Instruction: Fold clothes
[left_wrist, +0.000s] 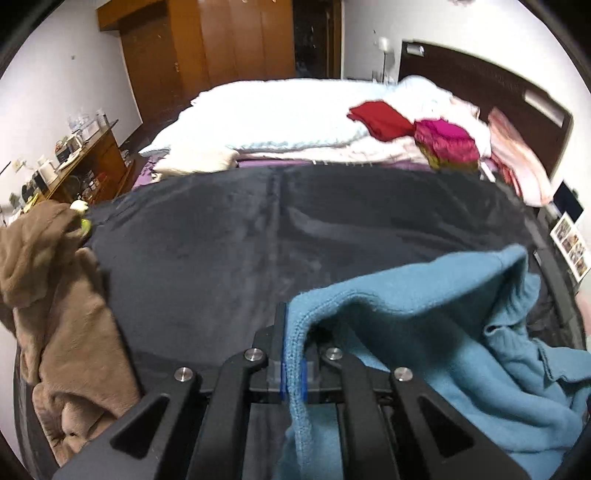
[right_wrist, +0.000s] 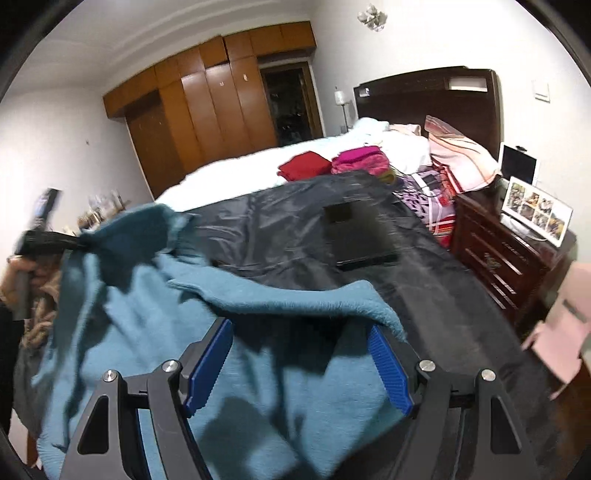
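A teal knit sweater (left_wrist: 436, 332) lies crumpled on a dark grey blanket (left_wrist: 258, 236) that covers the bed. My left gripper (left_wrist: 293, 365) is shut on the sweater's ribbed edge and holds it lifted. In the right wrist view the left gripper (right_wrist: 55, 240) shows at far left, pulling the sweater (right_wrist: 155, 325) up. My right gripper (right_wrist: 299, 362) is open, its blue pads (right_wrist: 208, 365) wide apart just above the sweater's body, under a raised fold. It holds nothing.
A brown fleece garment (left_wrist: 55, 295) lies at the bed's left edge. Folded red (left_wrist: 380, 120) and magenta (left_wrist: 447, 142) clothes sit on white bedding behind. A flat black object (right_wrist: 358, 232) lies on the blanket. A dark nightstand (right_wrist: 506, 254) with a photo frame stands right.
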